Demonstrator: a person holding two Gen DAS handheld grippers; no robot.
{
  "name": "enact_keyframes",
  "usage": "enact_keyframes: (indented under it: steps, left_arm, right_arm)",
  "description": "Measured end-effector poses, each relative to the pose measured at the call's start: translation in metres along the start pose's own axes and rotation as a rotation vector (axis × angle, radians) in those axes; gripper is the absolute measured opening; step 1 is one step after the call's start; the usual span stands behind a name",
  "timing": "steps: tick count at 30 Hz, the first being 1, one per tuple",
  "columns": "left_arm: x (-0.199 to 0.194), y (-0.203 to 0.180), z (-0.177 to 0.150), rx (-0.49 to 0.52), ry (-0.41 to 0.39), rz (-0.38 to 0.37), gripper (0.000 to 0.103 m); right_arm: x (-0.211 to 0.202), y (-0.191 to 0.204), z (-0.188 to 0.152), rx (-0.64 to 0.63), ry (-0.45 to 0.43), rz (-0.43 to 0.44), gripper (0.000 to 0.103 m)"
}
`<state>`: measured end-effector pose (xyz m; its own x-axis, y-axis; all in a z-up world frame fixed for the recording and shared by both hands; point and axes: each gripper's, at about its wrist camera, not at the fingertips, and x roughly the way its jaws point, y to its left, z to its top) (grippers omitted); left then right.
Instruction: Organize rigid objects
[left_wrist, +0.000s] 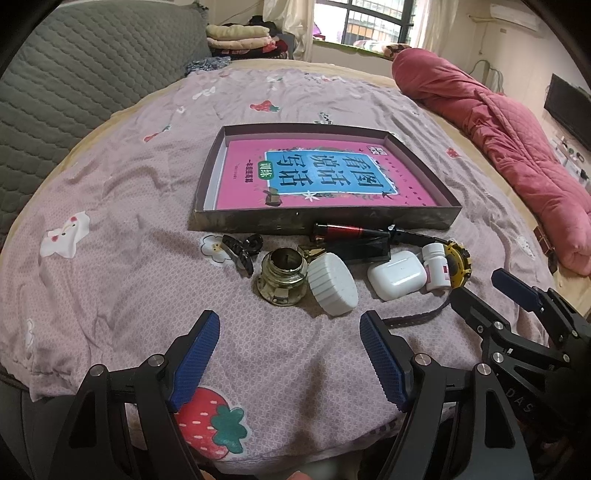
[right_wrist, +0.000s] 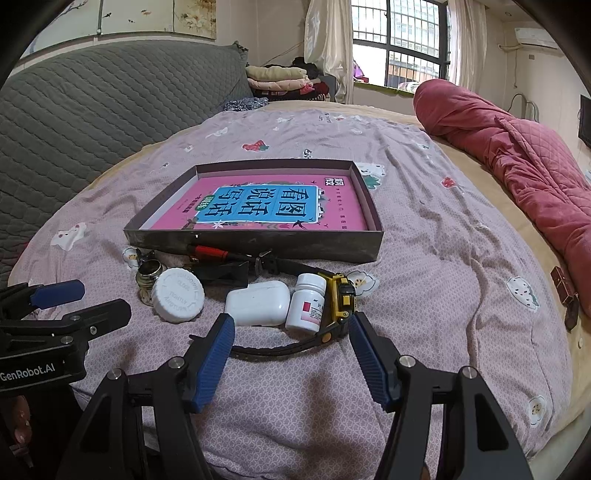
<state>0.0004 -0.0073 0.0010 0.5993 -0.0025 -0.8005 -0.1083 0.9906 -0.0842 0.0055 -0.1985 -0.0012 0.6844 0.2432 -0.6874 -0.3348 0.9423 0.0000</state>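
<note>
A pink book (left_wrist: 325, 173) is seen lying in a shallow box (left_wrist: 321, 218) at 12 o'clock; small clutter is lined up just below it, a white cap (left_wrist: 332, 284) included.

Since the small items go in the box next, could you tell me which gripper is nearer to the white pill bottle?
Right. The right gripper hangs open just in front of the pill bottle; the left gripper, also open, sits off to its left, facing the white cap.

A bed (left_wrist: 110, 206) covered by a lilac strawberry-print sheet is seen bearing a shallow dark tray (left_wrist: 325, 218) at its middle, a row of small objects nearer the front edge, and a red quilt (left_wrist: 517, 147) bundled along the right edge
</note>
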Motion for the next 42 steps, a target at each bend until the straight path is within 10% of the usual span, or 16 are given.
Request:
enact_keyframes:
  steps: [42]
  left_arm:
    - [0.032,0.034,0.008,-0.033,0.063,-0.028,0.079]
  right_arm:
    - [0.003,-0.024,0.005,0.076,0.004,-0.022,0.064]
